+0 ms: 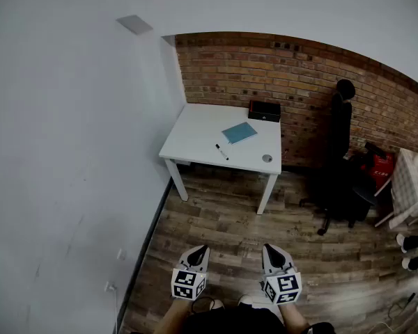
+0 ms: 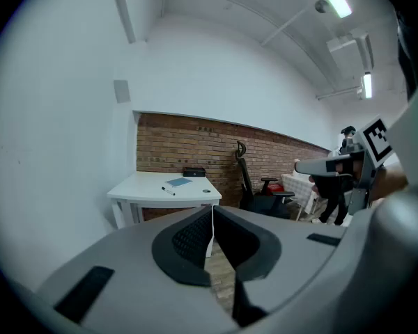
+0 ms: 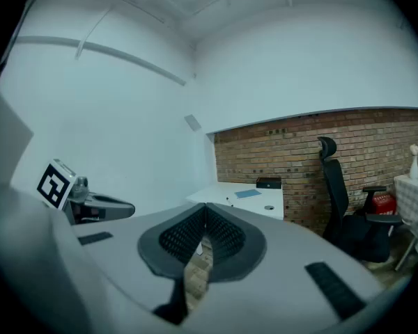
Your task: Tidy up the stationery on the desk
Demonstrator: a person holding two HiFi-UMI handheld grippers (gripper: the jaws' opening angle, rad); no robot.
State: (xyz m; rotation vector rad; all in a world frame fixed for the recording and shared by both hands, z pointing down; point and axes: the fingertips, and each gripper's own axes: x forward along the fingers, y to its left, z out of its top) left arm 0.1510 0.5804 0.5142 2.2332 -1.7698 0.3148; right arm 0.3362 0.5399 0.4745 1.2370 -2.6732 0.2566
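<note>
Pen (image 1: 222, 152) well ahead
It lies on the desk (image 1: 195, 134), forward between your left claw (image 1: 199, 250) and right claw (image 1: 272, 249); both clenched, empty.

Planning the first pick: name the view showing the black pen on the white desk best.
Head view: from above, the black pen lies clear beside the blue notebook. Left gripper view shows it tiny, side-on; right gripper view, barely a speck.
</note>
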